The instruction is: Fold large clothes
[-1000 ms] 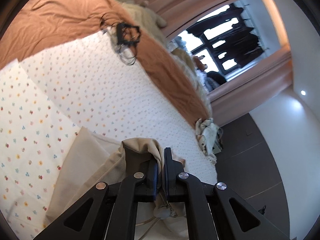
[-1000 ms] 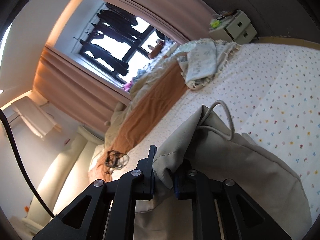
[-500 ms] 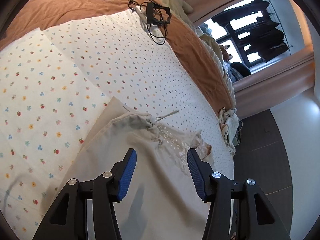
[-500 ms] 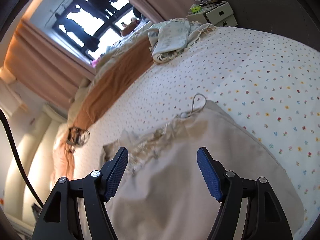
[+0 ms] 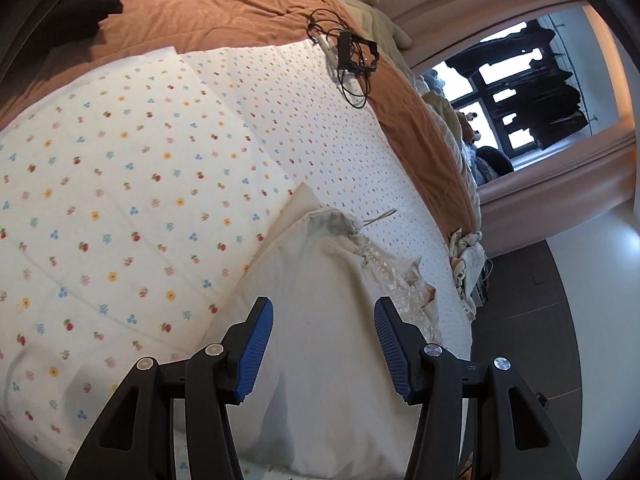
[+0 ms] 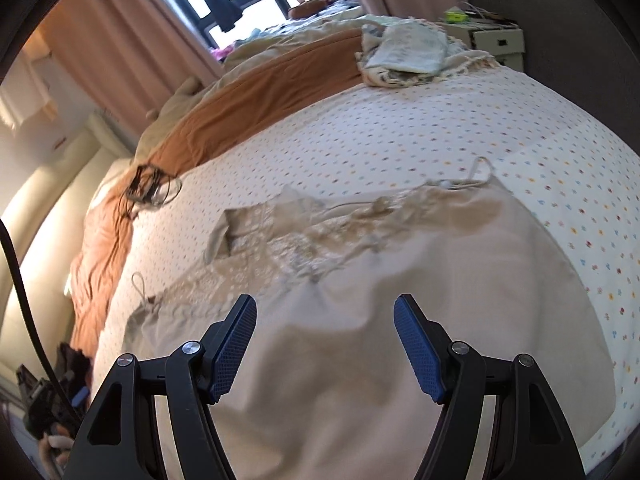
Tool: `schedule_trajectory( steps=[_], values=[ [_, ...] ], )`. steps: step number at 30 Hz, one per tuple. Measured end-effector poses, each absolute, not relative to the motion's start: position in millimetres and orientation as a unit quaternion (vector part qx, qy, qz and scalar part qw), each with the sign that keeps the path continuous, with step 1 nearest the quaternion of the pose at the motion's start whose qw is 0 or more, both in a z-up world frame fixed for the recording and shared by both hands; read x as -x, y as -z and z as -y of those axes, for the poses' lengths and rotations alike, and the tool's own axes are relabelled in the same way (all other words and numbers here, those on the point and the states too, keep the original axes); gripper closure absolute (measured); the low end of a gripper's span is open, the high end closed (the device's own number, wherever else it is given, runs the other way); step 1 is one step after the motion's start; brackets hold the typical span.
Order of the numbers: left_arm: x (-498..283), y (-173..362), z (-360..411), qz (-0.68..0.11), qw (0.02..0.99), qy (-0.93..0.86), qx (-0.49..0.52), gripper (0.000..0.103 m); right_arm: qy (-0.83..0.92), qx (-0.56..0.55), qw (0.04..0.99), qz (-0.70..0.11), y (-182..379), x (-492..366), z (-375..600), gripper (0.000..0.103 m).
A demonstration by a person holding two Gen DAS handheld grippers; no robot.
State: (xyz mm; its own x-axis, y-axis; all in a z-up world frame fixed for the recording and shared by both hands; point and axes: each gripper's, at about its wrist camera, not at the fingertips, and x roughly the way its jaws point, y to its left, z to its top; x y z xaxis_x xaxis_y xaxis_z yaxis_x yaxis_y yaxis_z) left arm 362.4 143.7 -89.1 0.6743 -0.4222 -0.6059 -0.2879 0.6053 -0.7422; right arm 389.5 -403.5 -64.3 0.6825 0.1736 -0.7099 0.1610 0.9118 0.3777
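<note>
My left tongs [image 5: 323, 312] stand open, the blue pads clear of any cloth, nothing held. They hang above the near part of the beige garment [image 5: 320, 320], which lies flat on the bed's flower-print sheet [image 5: 120, 200]. The garment's gathered lace top edge [image 5: 384, 268] points away from me, one thin strap [image 5: 378, 218] trailing onto the sheet. Beyond the sheet lies a brown blanket [image 5: 208, 4], with a black tangle of cables [image 5: 352, 56] at its border.

My right tongs [image 6: 325, 320] also stand open and empty, above the same garment [image 6: 360, 300]. Its lace band [image 6: 296, 240] runs across in front of them, a strap loop [image 6: 478, 170] at the right corner. Folded pale cloths [image 6: 412, 52] sit at the bed's far edge, well apart.
</note>
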Motion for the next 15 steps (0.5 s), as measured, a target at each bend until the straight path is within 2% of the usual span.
schedule_trajectory(
  steps=[7, 15],
  values=[
    [-324.0, 101.6, -166.5, -0.396, 0.795, 0.009, 0.459, 0.049, -0.031, -0.156, 0.885, -0.438, 75.4, -423.1, 348.4, 0.031],
    [-288.2, 127.1, -182.8, -0.397, 0.778, -0.022, 0.486, 0.049, -0.038, -0.084, 0.860, -0.501, 117.7, -473.2, 292.8, 0.031]
  ],
)
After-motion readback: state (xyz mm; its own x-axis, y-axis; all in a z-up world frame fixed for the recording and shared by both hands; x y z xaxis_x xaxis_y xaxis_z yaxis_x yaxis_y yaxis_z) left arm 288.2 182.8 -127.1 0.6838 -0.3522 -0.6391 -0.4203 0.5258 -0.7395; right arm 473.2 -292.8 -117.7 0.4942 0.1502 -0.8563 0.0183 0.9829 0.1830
